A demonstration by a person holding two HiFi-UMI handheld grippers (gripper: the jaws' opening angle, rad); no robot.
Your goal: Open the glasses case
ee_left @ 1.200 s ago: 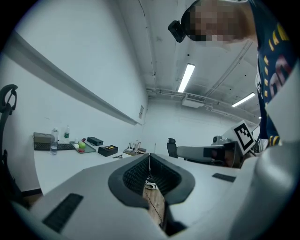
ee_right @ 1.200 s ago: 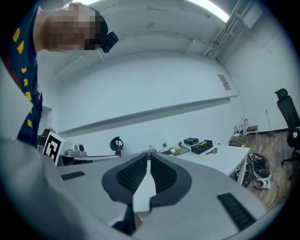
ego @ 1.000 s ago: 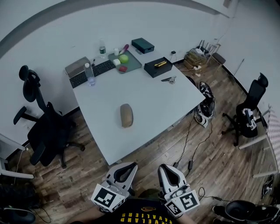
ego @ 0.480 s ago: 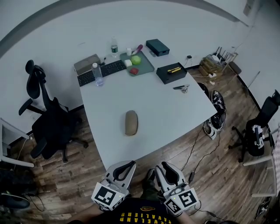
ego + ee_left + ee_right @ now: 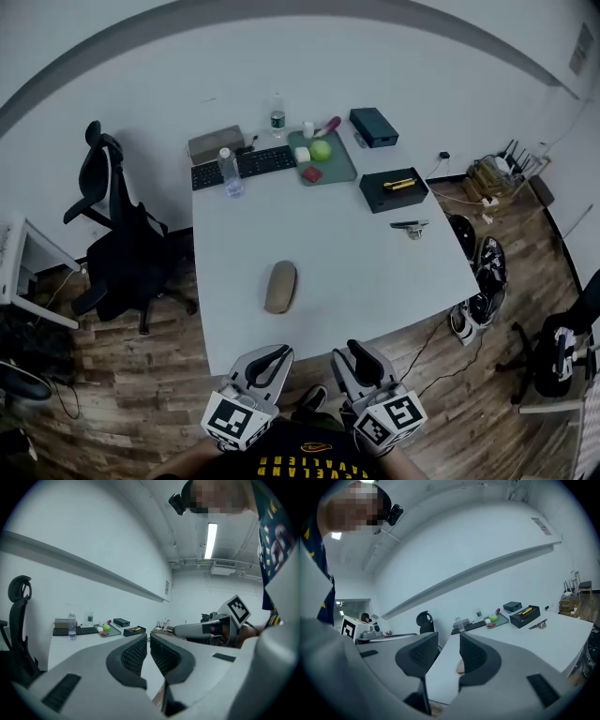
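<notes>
Glasses case [image 5: 280, 287] is the target: a tan, rounded oval lying shut on the white table [image 5: 375, 262], a little left of centre and towards the near edge, long axis running near to far. I can't pick out a seam or hinge from here. Nearest in, both tools hang level just short of the near table edge, well apart from the case, and I'd say they're lining up for the approach. The left gripper [image 5: 272, 353] has its jaws pressed together on nothing. The right gripper [image 5: 361, 352] has just been opening its jaws and they stand apart and empty, probably readying to take the lid. Its own view shows the case low in the gap, far off. Past the case comes bare tabletop, then a black box [image 5: 394, 190] far right, a bottle [image 5: 230, 172], keyboard [image 5: 248, 164] and a tray [image 5: 339, 169] with a green apple [image 5: 321, 151] along the far edge
</notes>
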